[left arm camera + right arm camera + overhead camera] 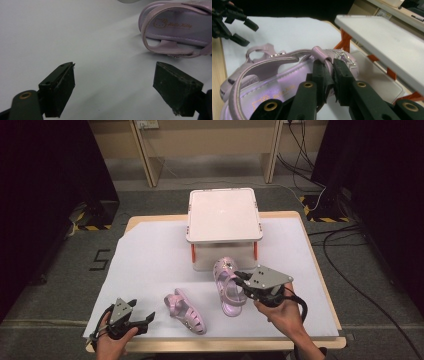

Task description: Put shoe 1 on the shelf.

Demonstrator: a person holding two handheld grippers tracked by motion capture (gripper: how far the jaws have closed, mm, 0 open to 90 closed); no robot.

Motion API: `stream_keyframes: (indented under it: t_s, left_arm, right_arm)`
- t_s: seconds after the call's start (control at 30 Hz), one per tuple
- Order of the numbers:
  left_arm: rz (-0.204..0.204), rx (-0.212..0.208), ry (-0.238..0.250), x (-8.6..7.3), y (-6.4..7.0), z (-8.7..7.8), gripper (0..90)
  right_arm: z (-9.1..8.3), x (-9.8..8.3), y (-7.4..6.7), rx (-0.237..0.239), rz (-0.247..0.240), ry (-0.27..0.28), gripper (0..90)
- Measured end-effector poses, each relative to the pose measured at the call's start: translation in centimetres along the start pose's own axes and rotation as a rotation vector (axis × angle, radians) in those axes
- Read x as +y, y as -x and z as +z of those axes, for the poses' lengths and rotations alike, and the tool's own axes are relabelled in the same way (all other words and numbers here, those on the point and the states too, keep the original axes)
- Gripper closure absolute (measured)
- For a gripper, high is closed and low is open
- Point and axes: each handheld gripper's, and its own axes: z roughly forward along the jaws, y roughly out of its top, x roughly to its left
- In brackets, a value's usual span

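At the bottom left, the left tongs (142,321) are wide open, with 1 sandal (186,312) just to their right, lengthwise toward them. At center right, the right tongs (239,278) pinch the strap of the other sandal (228,287) below the closed box (223,215).

Two lilac sandals (229,287), white box (223,215) with orange clips.

left half: I see bare white sheet (145,265), free passage
far centre: lidded box (223,215) blocks me
near centre: loose sandal (186,311) in the lane
right edge: narrow strip past held sandal (227,280)
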Motion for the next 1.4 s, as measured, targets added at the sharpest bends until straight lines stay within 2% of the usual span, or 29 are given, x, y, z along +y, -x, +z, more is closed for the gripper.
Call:
stream_keyframes:
  t_s: [0.1,0.37,0.63,0.93,0.97,1.03,1.13,1.2,1.23,1.27,1.4]
  left_arm:
    - [0.000,0.005,-0.003,0.0,0.0,0.0,16.8]
    - [0.004,0.003,-0.005,0.0,0.0,0.0,16.8]
    - [0.002,0.003,-0.003,0.0,-0.1,0.0,16.8]
    - [0.007,-0.001,-0.007,-0.1,-0.1,0.1,16.8]
    - [0.003,0.000,-0.005,-0.1,-0.1,0.1,16.8]
    - [0.002,-0.002,-0.005,-0.1,0.0,0.1,16.8]
    - [0.000,-0.005,-0.002,0.0,0.0,0.1,16.8]
    - [0.001,-0.006,0.000,0.0,0.0,0.1,16.8]
    - [0.001,-0.006,0.000,0.0,0.0,0.1,16.8]
    - [0.000,-0.007,0.001,0.0,0.0,0.1,16.8]
    - [0.005,-0.009,-0.003,0.0,0.1,0.1,16.8]
  right_arm:
    - [0.0,1.2,0.3,-0.003,-0.017,0.010,81.0]
    - [-0.2,4.0,1.3,0.017,-0.011,0.058,81.1]
    - [0.6,6.8,3.2,-0.015,-0.006,0.079,81.2]
    - [3.4,8.3,5.5,-0.067,-0.021,0.061,81.3]
    - [4.3,8.6,6.1,-0.071,-0.020,0.068,81.3]
    - [5.2,9.0,6.8,-0.078,-0.014,0.060,81.3]
    - [6.6,9.5,7.7,-0.092,-0.037,0.044,81.3]
    - [7.5,9.8,8.3,-0.108,-0.035,0.036,81.3]
    - [7.5,9.8,8.3,-0.108,-0.035,0.036,81.3]
    - [8.3,10.0,9.0,-0.126,-0.037,0.029,81.4]
    - [10.0,10.4,10.2,-0.142,-0.038,0.021,81.4]
